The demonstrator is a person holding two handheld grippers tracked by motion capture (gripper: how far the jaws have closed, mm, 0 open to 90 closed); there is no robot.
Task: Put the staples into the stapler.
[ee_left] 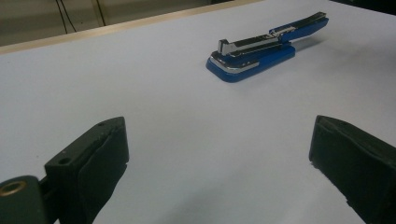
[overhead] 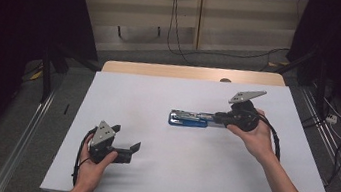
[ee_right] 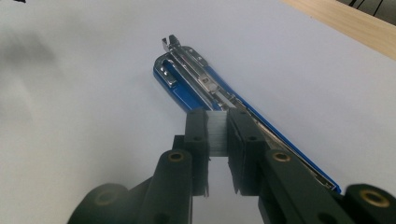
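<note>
A blue stapler point(overhead: 188, 118) lies flipped open on the white table top point(overhead: 172, 177), its metal staple channel facing up. My right gripper point(overhead: 218, 117) hovers over the stapler's rear half and is shut on a short silvery strip of staples point(ee_right: 217, 133). In the right gripper view the stapler point(ee_right: 187, 79) stretches away just beneath the strip, held by the right gripper point(ee_right: 217, 130). My left gripper point(overhead: 126, 138) rests near the table's front left, open and holding nothing. From the left gripper view the stapler point(ee_left: 261, 51) lies well ahead of the open left gripper point(ee_left: 219, 135).
The white sheet covers a wooden table whose bare far edge point(overhead: 187, 72) shows. Cables point(overhead: 175, 31) run over the floor beyond it. Metal rails point(overhead: 26, 136) flank the table on the floor.
</note>
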